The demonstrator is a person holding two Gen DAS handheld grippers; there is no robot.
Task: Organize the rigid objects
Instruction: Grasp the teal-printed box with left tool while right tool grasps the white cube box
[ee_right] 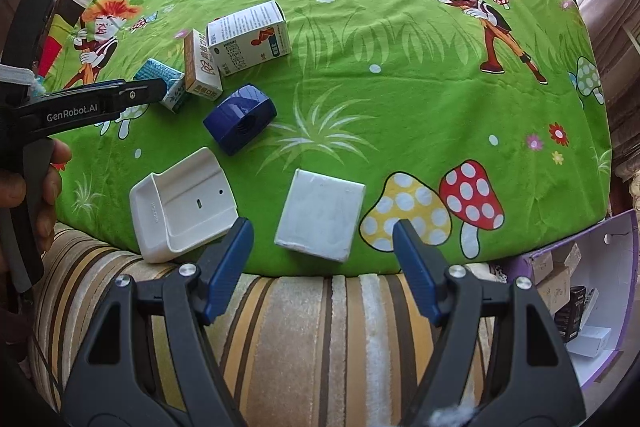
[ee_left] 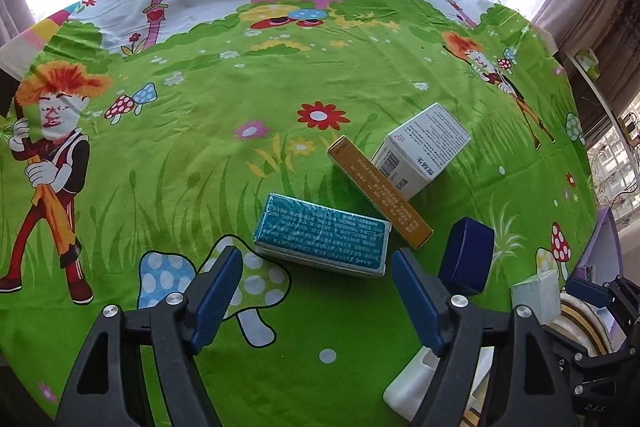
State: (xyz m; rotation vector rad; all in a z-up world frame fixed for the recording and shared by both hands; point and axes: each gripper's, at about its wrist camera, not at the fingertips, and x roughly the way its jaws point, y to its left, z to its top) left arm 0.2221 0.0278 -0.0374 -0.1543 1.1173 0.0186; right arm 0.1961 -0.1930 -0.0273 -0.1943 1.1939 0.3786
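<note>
In the left wrist view my left gripper point(ee_left: 316, 291) is open and empty, hanging just short of a teal box point(ee_left: 324, 239) that lies flat on the cartoon cloth. Behind the teal box an orange box point(ee_left: 380, 193) leans against a white carton point(ee_left: 424, 151). A dark blue block point(ee_left: 466, 259) stands to the right. In the right wrist view my right gripper point(ee_right: 322, 263) is open too, and a flat white box point(ee_right: 320, 215) lies just beyond its fingertips. A white tray-like holder point(ee_right: 184, 203) sits to the left of that box, and the dark blue block point(ee_right: 240, 119) lies further back.
The green cartoon tablecloth point(ee_right: 400, 87) covers the table, with a striped cloth point(ee_right: 304, 327) along its near edge. A purple bin point(ee_right: 616, 267) holding several small boxes stands at the lower right. A hand point(ee_right: 40, 187) holds the left gripper point(ee_right: 156, 89) at the left edge.
</note>
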